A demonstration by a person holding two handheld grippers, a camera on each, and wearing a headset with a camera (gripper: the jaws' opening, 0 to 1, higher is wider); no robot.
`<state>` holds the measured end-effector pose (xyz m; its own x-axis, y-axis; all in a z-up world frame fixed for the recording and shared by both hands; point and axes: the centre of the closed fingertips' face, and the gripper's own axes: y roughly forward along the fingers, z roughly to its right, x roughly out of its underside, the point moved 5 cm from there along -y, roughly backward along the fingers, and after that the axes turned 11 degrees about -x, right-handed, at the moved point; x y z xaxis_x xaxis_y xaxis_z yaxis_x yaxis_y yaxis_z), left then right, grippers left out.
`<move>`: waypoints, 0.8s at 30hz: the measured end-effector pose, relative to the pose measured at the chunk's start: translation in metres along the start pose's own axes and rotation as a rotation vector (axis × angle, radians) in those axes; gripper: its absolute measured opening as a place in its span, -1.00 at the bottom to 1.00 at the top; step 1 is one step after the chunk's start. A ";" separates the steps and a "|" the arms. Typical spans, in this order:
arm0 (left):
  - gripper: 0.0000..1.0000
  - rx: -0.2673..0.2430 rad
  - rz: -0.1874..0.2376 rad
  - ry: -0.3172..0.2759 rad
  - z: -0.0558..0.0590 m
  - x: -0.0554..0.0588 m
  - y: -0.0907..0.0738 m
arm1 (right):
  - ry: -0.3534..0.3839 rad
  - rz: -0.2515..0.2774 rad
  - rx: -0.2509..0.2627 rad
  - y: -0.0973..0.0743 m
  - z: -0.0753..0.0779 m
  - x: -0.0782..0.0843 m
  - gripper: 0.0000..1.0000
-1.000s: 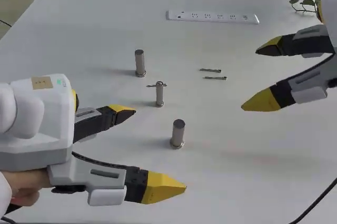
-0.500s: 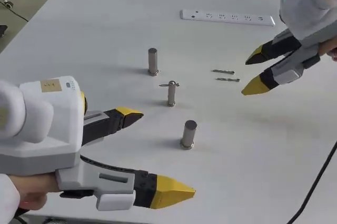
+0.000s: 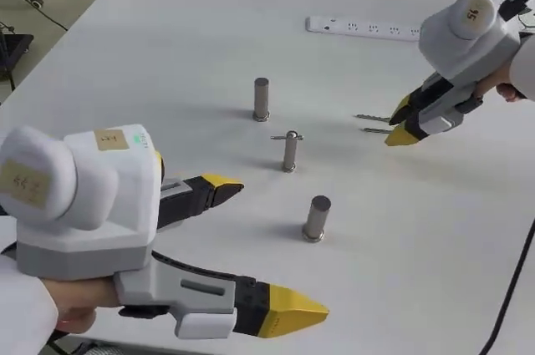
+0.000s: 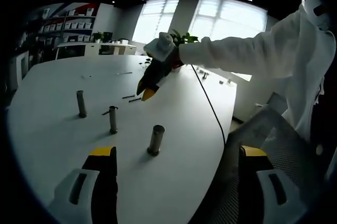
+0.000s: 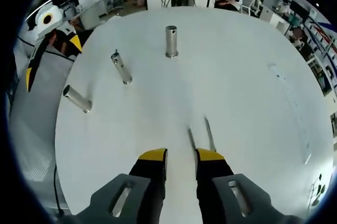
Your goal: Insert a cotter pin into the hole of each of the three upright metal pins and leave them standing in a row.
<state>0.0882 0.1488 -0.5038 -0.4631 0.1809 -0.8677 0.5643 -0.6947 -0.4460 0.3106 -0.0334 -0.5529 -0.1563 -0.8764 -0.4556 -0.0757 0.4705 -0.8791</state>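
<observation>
My left gripper (image 3: 272, 251) gapes empty at white worktop's (image 3: 167, 54) near edge. Right gripper (image 3: 399, 125), barely parted, grips nothing beside two loose cotter pins (image 3: 372, 119). Three metal pins (image 3: 290, 151) stand mid-worktop, middle one pinned. Labels (image 3: 109, 139) unreadable. Windows (image 4: 221, 21) beyond.

Plain white counter (image 3: 167, 79) from edge to edge, no pattern on it. Far pin (image 3: 262, 99), middle pin (image 3: 290, 151), near pin (image 3: 317, 218): all three a dull silver-grey. The two loose cotter pins (image 3: 368, 118) read as a darker steel grey against the white. Power strip (image 3: 361, 29) is white, dotted with dark sockets. Left gripper (image 3: 280, 250): pale grey-white body, black jaws, bright yellow tips, and a tan sticker (image 3: 110, 139) with a speck of green beside it. Right gripper (image 3: 396, 125), same scheme of white, black and yellow, with a dark marking on its cap. White sleeve (image 4: 237, 50), black cable (image 3: 510, 296), green plant (image 4: 184, 38).
</observation>
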 end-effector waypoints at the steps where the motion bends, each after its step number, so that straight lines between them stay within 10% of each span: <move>1: 0.90 -0.001 0.002 -0.003 -0.001 0.000 -0.001 | 0.007 -0.002 0.003 0.001 0.001 0.001 -0.71; 24: 0.83 -0.066 0.023 -0.033 -0.014 -0.002 -0.004 | -0.005 -0.103 0.074 0.010 0.022 0.006 -1.00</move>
<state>0.0962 0.1612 -0.5034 -0.4714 0.1420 -0.8704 0.6184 -0.6505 -0.4410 0.3303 -0.0362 -0.5671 -0.1460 -0.9204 -0.3627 -0.0186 0.3691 -0.9292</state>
